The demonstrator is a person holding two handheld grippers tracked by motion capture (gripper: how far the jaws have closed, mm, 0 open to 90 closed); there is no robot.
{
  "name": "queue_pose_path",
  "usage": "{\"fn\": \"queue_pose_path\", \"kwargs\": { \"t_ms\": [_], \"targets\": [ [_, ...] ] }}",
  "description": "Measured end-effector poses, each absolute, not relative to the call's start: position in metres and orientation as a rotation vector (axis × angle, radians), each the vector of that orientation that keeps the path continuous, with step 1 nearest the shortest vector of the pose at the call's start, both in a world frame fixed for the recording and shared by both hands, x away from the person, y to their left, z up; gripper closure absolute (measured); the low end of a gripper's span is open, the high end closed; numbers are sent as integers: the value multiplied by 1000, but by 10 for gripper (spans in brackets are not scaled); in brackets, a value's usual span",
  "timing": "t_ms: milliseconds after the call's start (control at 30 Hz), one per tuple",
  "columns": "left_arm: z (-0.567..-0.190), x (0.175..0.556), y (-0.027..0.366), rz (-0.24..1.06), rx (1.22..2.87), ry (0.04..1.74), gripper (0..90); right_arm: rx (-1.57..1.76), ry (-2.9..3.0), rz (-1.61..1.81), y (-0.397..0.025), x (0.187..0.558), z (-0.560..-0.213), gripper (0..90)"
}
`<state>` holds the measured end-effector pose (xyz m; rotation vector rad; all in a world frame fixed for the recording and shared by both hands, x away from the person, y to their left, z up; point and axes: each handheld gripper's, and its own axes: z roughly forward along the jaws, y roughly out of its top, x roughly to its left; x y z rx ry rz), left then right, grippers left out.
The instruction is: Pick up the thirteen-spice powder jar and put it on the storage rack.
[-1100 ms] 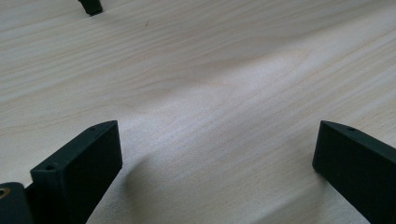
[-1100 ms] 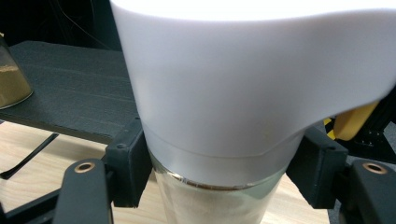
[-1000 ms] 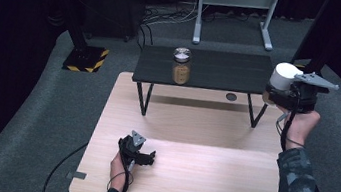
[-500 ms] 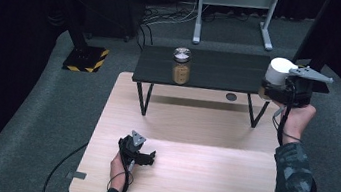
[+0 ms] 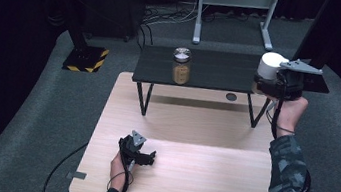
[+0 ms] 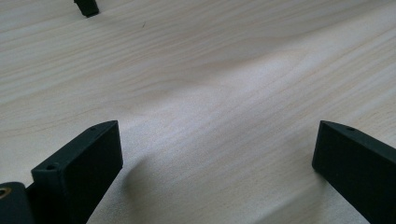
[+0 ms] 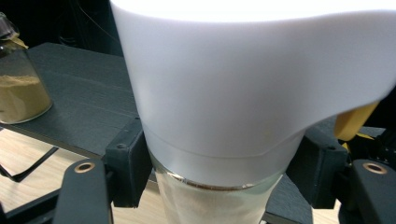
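Note:
My right gripper [image 5: 270,85] is shut on a glass jar with a white lid [image 5: 269,65], held upright over the right end of the black shelf [image 5: 212,74]. In the right gripper view the white-lidded jar [image 7: 233,93] sits close between the two black jaws, with pale powder in its glass below the lid. A second glass jar of tan powder [image 5: 181,66] stands on the shelf near its middle, seen also as the tan jar [image 7: 21,88] at the left. My left gripper [image 5: 142,156] rests low on the wooden table [image 5: 197,175], open, nothing between its jaws.
The black shelf stands on thin legs at the far part of the wooden table. A round hole [image 5: 231,97] lies in the tabletop under the shelf. Beyond the table are a grey metal stand [image 5: 232,3] and a yellow-black striped base [image 5: 85,59] on the carpet.
My right gripper with the white-lidded jar has moved a little to the left and up, toward the shelf's right end. The left gripper has stayed still.

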<state>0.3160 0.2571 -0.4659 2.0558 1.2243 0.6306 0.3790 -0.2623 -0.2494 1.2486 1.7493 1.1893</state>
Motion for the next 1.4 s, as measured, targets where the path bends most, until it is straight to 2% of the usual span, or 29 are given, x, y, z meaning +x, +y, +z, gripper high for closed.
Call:
{"fn": "queue_pose_path", "kwargs": {
  "t_ms": [1400],
  "targets": [
    [-466,317,259,618,2062,1212,14,1198,1829,1243,-227,425,-255,303]
  ]
}}
